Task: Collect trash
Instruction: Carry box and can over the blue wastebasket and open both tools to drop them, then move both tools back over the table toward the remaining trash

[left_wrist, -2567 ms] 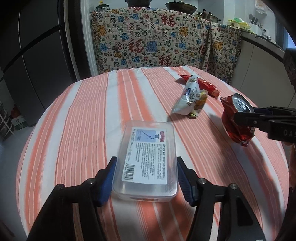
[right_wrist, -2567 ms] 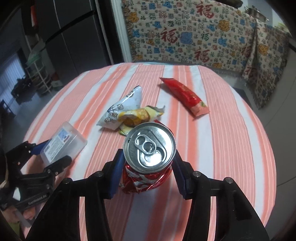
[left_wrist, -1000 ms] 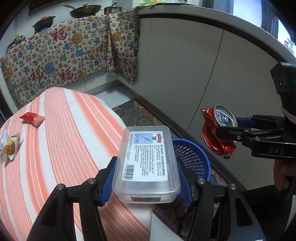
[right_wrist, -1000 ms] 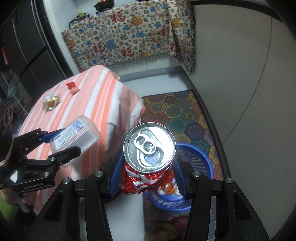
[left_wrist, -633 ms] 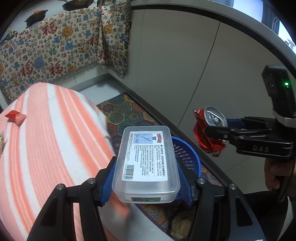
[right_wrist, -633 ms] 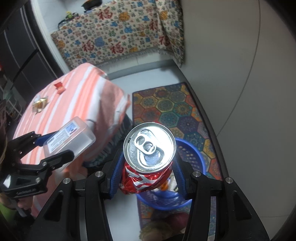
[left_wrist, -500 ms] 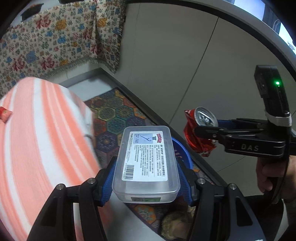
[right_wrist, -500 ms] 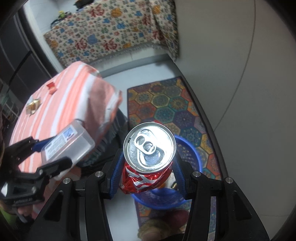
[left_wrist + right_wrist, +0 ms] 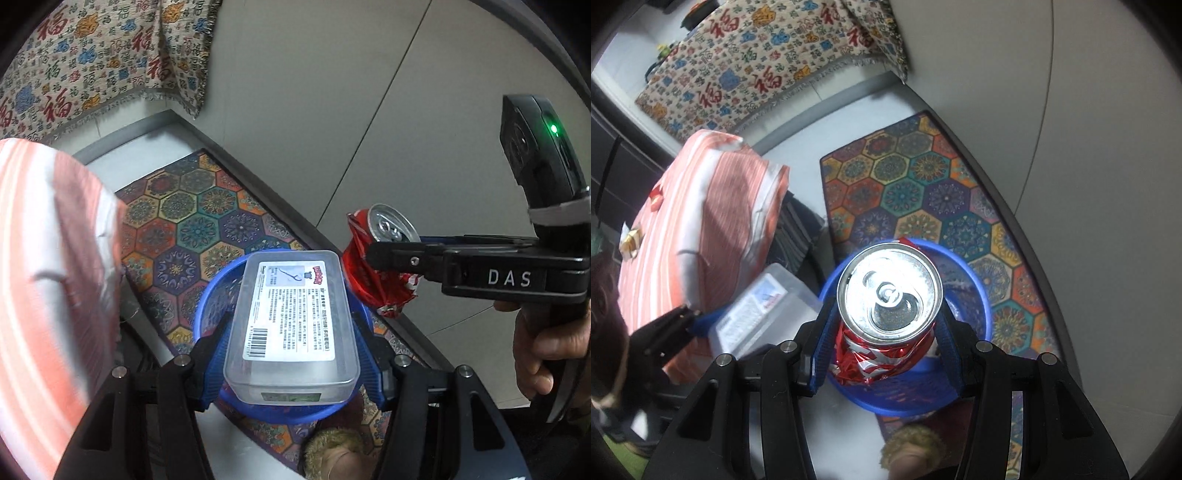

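Clear box (image 9: 291, 328) long axis vertical in view; can (image 9: 889, 291) top toward camera.

can (image 9: 886, 314): red and white crumpled body, silver top
box (image 9: 291, 325): clear plastic, white label, black print, red logo
basket (image 9: 975, 295): blue
rug (image 9: 923, 192): many-coloured hexagons, at 12 o'clock from basket
table (image 9: 713, 221): orange and white stripes
claw pads (image 9: 216, 354): blue
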Action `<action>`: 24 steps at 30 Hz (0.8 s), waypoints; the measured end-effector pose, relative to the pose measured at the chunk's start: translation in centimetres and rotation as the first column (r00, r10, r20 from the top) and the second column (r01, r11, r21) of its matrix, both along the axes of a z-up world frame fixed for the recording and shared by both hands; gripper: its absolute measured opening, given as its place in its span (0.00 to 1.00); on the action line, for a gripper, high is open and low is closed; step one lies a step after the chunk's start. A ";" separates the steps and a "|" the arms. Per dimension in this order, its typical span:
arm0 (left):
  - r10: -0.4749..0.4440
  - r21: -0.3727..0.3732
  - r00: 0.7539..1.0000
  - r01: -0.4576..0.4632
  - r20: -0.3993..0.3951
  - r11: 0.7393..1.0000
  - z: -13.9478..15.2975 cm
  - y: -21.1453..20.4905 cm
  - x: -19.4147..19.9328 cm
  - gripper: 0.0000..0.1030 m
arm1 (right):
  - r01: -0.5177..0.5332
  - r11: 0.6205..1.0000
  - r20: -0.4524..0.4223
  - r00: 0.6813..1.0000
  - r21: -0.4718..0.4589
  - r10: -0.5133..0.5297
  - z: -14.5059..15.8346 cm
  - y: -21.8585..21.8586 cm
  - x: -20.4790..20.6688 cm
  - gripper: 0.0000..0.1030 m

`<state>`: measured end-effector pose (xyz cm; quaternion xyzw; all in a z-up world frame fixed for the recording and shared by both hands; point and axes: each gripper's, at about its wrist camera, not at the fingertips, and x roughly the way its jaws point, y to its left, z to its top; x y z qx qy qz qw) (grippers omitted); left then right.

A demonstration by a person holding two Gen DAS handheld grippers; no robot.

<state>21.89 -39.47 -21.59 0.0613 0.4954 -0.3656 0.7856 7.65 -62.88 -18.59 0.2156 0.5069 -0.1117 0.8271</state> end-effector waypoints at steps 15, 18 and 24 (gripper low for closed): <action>0.097 -0.095 0.982 -0.082 0.163 0.992 6.6 4.7 -2.1 0.72 | 0.067 0.972 0.182 0.983 -0.224 -0.026 4.8 1.9 -1.8 0.99; 0.128 -0.091 0.970 -0.111 0.205 0.990 9.3 8.4 -3.2 0.72 | 0.060 0.938 0.262 0.964 -0.341 0.033 7.0 3.9 -2.2 0.99; 0.271 -0.023 0.932 -0.273 0.242 0.962 10.3 19.0 -4.9 0.72 | 0.102 0.830 0.543 0.798 -0.549 0.261 12.9 11.4 -4.7 1.00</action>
